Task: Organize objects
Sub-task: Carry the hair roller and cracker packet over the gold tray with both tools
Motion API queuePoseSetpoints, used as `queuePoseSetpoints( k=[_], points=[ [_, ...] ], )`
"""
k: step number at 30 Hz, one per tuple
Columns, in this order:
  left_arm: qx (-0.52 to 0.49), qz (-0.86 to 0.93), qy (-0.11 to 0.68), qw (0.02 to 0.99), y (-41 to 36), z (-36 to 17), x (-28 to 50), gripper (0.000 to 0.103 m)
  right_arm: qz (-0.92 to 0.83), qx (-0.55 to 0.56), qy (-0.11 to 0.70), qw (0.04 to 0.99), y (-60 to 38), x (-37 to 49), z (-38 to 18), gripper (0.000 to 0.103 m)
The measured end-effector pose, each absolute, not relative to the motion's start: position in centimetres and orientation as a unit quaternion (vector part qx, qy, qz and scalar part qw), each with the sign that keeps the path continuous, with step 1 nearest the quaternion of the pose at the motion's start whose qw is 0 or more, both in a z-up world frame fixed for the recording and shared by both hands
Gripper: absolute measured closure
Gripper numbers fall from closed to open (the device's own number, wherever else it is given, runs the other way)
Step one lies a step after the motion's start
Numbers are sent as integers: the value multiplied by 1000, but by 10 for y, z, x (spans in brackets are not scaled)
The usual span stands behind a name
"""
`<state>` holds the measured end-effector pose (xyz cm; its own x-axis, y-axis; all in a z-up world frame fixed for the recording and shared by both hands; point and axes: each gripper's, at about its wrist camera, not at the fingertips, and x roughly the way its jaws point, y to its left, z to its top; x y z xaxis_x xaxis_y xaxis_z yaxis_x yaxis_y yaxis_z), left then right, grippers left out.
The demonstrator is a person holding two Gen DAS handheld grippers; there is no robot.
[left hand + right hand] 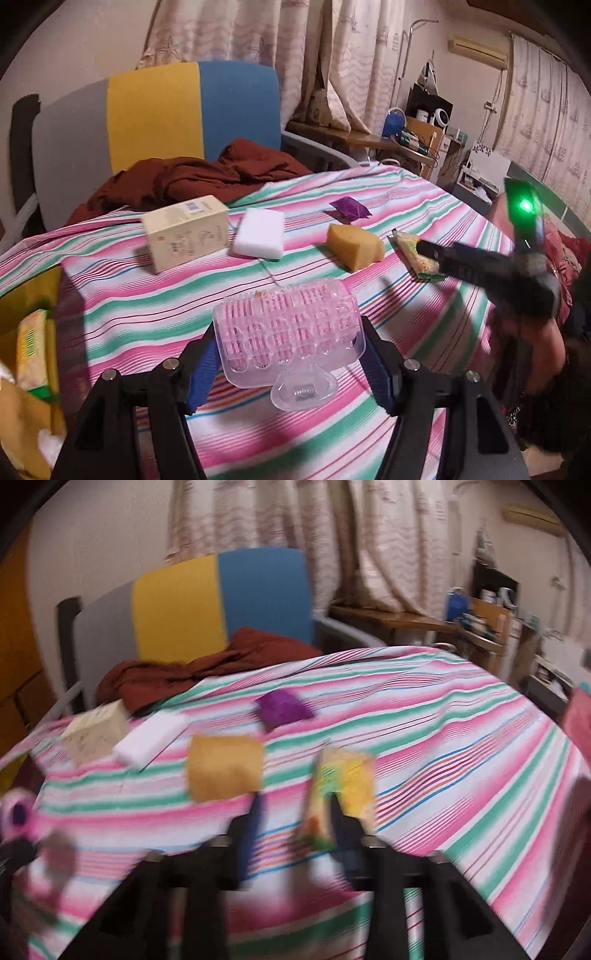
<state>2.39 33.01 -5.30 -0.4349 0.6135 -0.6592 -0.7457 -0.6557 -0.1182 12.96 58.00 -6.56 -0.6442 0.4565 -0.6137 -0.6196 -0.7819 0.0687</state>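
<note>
Striped bedsheet (369, 206) in pink, green and white serves as the work surface; a chair (155, 110) with grey, yellow and blue panels stands behind it with a rust-brown cloth (192, 177) heaped at its foot.

Left gripper (291, 354): blue pads sit against both ends of a clear plastic case of pink hair rollers (284, 328), so it appears clamped on the case, which hangs just above the sheet. Judgement: the case is light, rigid and thin-walled, smooth enough to slip; the end walls are the sound hold, and hard squeezing could crack it.

Right gripper (295, 812): view is motion-blurred. Fingers stand apart, one just right of the tan sponge (223, 768), the other over the yellow-green snack packet (343, 786). The packet lies on the sheet by that finger; no grip on it is visible. Judgement: packet is soft, crinkly and light; take it across its narrow width, near the middle.

Other items on the sheet, apart from one another:
- cream carton (186, 230), stiff, easy to pinch across its flat faces
- white foam block (258, 232), soft, will compress
- purple wrapper (349, 207), flat, hard to get under
</note>
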Motion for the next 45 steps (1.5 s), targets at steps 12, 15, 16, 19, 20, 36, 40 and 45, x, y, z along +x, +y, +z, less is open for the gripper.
queuePoseSetpoints(
  k=[12,15,16,19,20,36,40,45],
  points=[
    [-352,848,79,388,306,-54,17,34,848,-404,158,304,608,88,-100,53],
    [-350,848,74,390,300,-52,19,34,849,-399,168,304,601,98,-97,54],
    [-349,849,72,390,297,-52,20,34,850,-396,173,300,596,103,-95,54],
    [-344,854,64,385,285,-49,21,34,858,-386,184,284,576,112,-87,54],
    [-344,856,61,382,280,-48,21,34,863,-381,184,276,567,113,-83,54],
    [-332,909,1,252,125,-31,-16,34,918,-375,125,9,349,26,-24,54],
    [-331,919,-20,213,83,-31,-28,34,916,-384,114,-36,300,2,-19,54],
    [-340,925,-33,163,37,-35,-43,34,910,-398,101,-67,251,-26,-17,54]
  ],
)
